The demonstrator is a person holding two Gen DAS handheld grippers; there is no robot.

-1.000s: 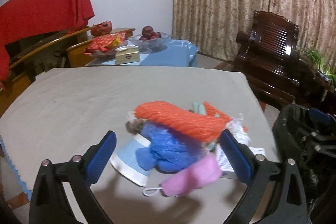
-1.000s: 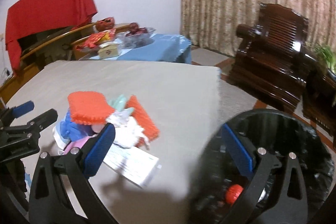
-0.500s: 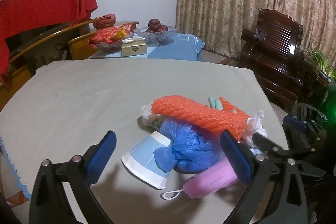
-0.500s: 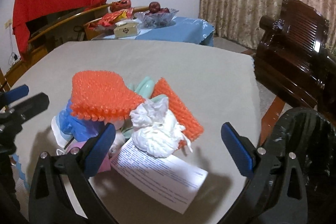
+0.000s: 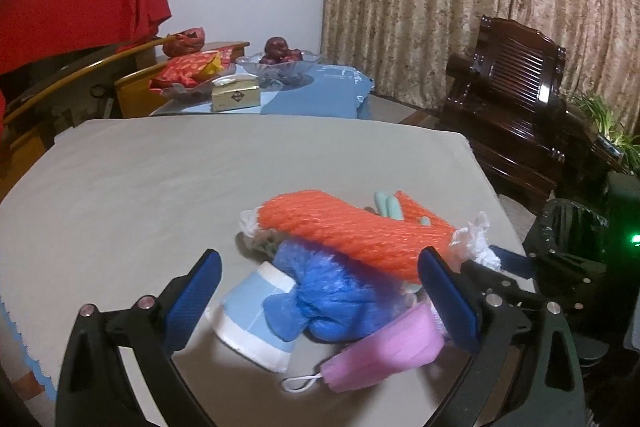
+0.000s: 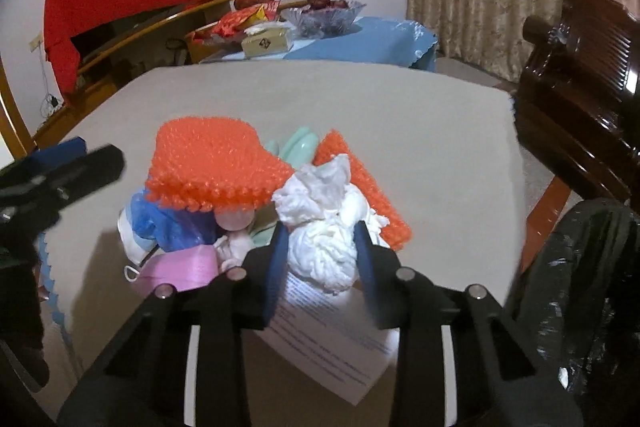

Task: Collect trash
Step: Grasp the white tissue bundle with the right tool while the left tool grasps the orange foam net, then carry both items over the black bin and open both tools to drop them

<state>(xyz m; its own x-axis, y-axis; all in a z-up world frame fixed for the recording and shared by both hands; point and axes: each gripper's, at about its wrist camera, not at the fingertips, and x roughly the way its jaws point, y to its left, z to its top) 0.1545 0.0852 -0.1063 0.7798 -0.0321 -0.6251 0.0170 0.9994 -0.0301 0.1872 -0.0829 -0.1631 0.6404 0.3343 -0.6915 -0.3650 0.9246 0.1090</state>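
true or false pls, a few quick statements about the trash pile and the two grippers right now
1. The right gripper has the crumpled white tissue wad between its closing jaws. True.
2. The left gripper is clamped on the pink face mask. False: its jaws stand wide apart, gripping nothing.
3. The orange foam net lies atop the pile. True.
4. The tissue wad sits inside the black trash bag. False: it is on the table, over a printed paper sheet.
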